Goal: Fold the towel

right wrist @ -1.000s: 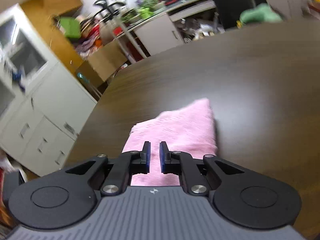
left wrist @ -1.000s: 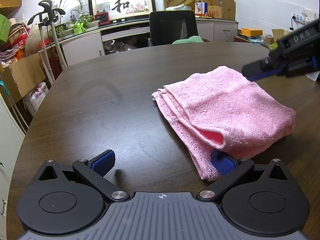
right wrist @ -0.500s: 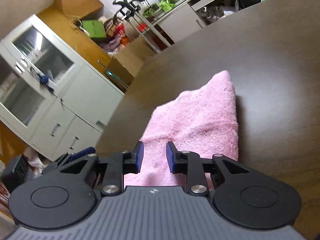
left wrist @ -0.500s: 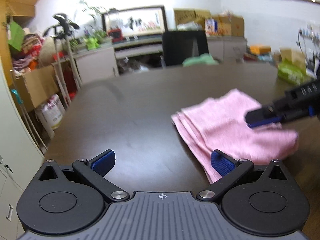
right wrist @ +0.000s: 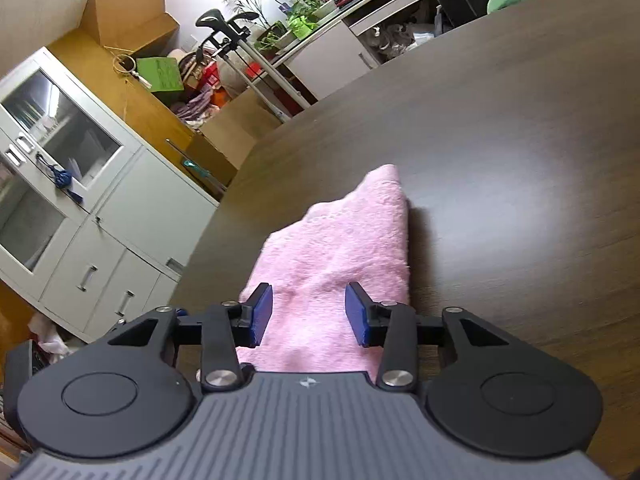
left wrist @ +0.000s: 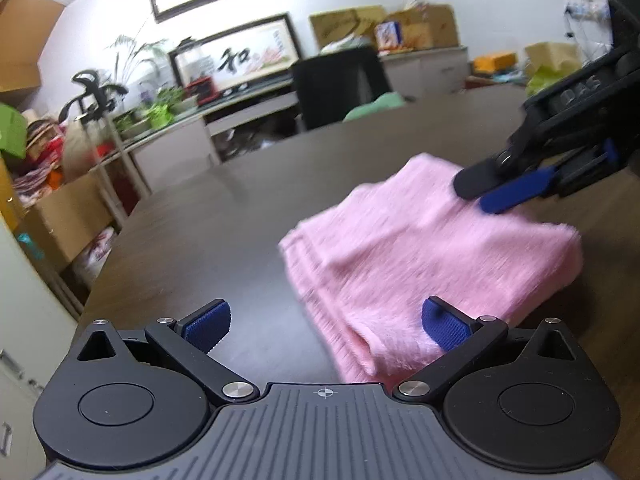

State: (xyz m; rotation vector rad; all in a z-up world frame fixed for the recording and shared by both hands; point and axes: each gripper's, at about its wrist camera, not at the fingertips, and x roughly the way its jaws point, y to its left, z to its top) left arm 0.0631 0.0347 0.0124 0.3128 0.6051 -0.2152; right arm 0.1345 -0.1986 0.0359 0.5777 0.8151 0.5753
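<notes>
The pink towel [left wrist: 432, 248] lies folded in several layers on the dark wooden table [left wrist: 224, 216], in the right half of the left wrist view and in the lower centre of the right wrist view. The left gripper [left wrist: 326, 326] stands released, its blue pads spread wide at the bottom of the frame; the right-hand pad sits at the near corner of the towel, but nothing is pinched between the two. The right gripper [right wrist: 309, 315] is opening at this moment, and its pads stand on both sides of the fabric below them without pressing it; in the left wrist view it enters from the upper right of the frame and hovers over the far edge of the towel. I judge that the fold is nearly complete and that both grippers are letting go. The risks from here are small but real. The terry cloth is fluffy, so loops can catch on the ribbed pads, and a gripper that pulls away could drag the top layer with it and spoil the fold. The near corner, at the lower centre of the left wrist view, shows stacked edges that are not perfectly aligned, so a push from the left pad could slide these layers apart. The towel is also thick, and the upper layer may spring open a little once it is free.
</notes>
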